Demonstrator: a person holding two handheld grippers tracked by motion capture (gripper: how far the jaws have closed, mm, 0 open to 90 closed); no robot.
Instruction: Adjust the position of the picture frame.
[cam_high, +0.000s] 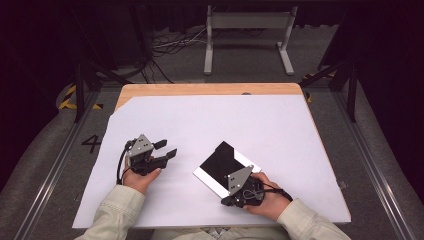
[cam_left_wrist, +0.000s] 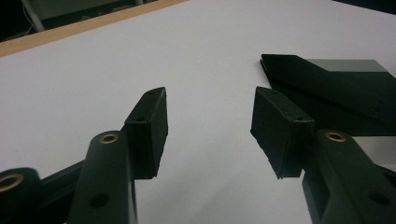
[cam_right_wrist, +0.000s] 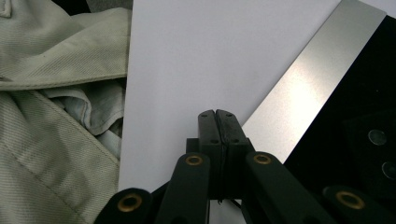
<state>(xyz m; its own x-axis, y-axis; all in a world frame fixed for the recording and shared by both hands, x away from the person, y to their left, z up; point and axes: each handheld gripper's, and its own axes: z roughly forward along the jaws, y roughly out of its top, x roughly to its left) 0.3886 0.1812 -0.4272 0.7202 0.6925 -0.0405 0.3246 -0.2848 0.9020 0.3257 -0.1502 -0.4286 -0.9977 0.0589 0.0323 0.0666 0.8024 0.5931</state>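
Note:
A flat black panel (cam_high: 220, 161) with a silver strip along its near edge lies on the white sheet (cam_high: 210, 120), right of centre near the front. My right gripper (cam_high: 225, 201) rests at the panel's near corner, jaws shut with nothing seen between them. In the right gripper view the shut jaws (cam_right_wrist: 215, 115) hover over the sheet just left of the silver strip (cam_right_wrist: 303, 88). My left gripper (cam_high: 167, 148) stands open over bare sheet to the left of the panel. In the left gripper view its jaws (cam_left_wrist: 210, 107) are wide apart, with the panel (cam_left_wrist: 336, 86) ahead on the right.
The wooden tabletop (cam_high: 200, 89) shows beyond the sheet's far edge. A white metal stand (cam_high: 247, 22) and cables (cam_high: 170, 45) lie on the floor past the table. Pale sleeves (cam_right_wrist: 51, 93) come in along the front edge.

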